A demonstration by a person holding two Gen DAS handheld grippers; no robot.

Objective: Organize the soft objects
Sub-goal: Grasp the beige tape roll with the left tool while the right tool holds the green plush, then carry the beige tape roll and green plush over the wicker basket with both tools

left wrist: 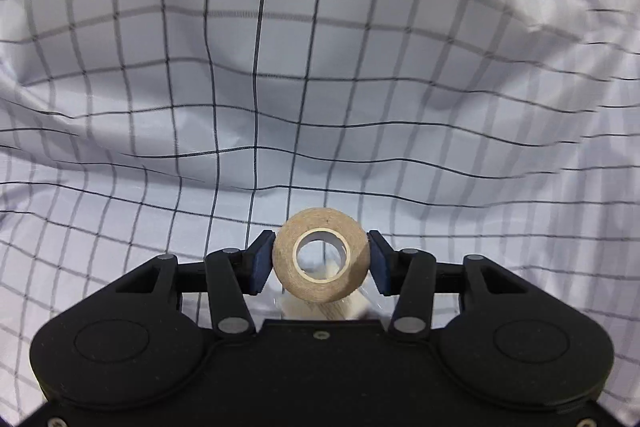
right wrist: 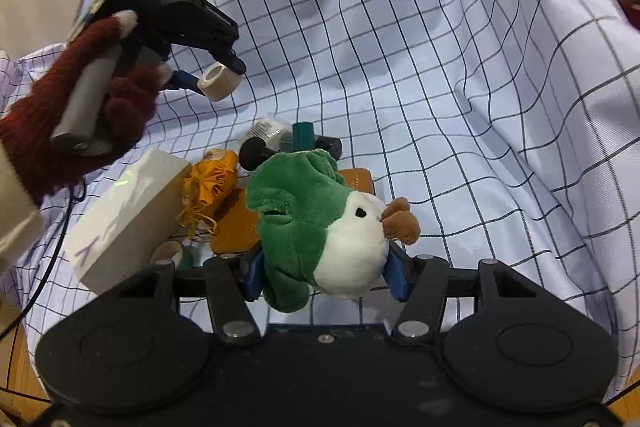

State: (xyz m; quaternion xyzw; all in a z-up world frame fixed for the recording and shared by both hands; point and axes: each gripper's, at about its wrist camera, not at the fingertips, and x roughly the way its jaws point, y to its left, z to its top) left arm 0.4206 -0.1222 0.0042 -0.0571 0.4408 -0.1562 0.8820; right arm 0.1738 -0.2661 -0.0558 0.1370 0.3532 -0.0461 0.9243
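Right wrist view: I see the white checked cloth (right wrist: 400, 67) draped over everything, rumpled and rising at twelve o'clock, with bare pale wall at eleven. My right gripper (right wrist: 326, 277) is clamped on the green-and-white plush bird (right wrist: 320, 223), its pads pressing both flanks. Behind it, at eleven o'clock, lie a white box (right wrist: 124, 219), an orange pouch (right wrist: 212, 183) and small dark items. At ten o'clock a red-gloved hand (right wrist: 80, 115) tilts the left gripper (right wrist: 224, 75) downward, closed on the tan tape roll (right wrist: 220, 81), held clear above the cloth.
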